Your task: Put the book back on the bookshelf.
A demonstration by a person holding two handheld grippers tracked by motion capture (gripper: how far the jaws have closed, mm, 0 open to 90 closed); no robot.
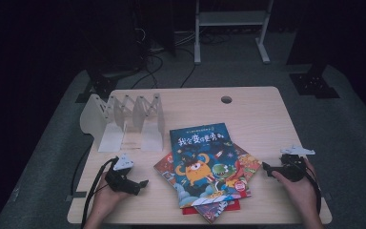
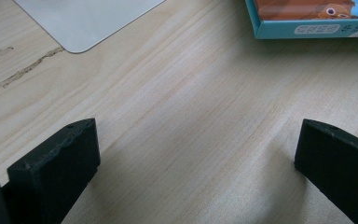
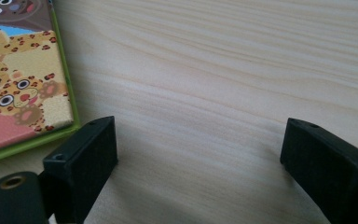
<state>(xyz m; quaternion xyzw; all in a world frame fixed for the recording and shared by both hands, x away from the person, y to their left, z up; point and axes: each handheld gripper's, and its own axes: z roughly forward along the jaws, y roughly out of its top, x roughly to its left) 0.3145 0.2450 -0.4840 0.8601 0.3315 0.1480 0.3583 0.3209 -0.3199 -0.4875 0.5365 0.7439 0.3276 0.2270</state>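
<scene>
The left tool (image 1: pixel 140 183) rests on the desk (image 1: pixel 257 114) with its jaws spread wide and nothing between them; its own view has bare wood between the jaws, a corner of the white rack's foot (image 2: pixel 86 21) top left and a blue book edge (image 2: pixel 307 30) top right, whose small label is too blurred to read. The right tool (image 1: pixel 265 169) is likewise released, jaws apart over bare wood, with a green-edged book (image 3: pixel 23 84) of cartoon bears just beside its left jaw. From above, the books (image 1: pixel 205 167) lie stacked mid-desk between the tools; the lower ones are mostly covered. The top cover's Chinese title is too small to read reliably. The rack (image 1: pixel 128 119) stands behind.
</scene>
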